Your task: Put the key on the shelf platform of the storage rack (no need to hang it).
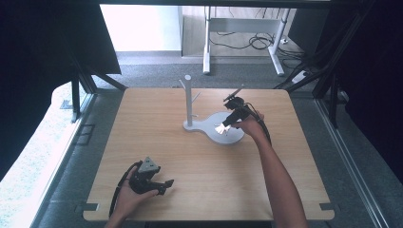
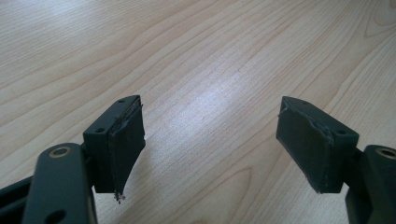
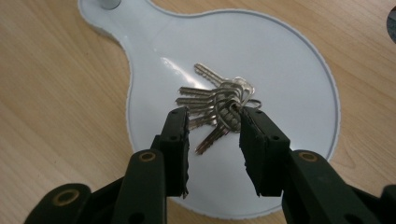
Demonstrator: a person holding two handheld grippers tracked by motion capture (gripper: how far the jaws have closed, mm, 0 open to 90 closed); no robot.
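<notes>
Both tongs released: right tongs (image 3: 214,135) straddle keys (image 3: 217,105) (on white tray (image 3: 289,60)); left tongs (image 2: 210,144) over table (image 2: 196,56).

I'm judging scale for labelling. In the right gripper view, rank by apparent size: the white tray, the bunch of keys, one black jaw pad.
1. White tray
2. Jaw pad, enlarged by nearness to the camera
3. Bunch of keys, looks slightly smaller, so that order is unsure

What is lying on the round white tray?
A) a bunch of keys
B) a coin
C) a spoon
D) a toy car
A: the right gripper view shows a bunch of keys on a ring, fanned out on the round white tray, with the right gripper open around them.
</notes>
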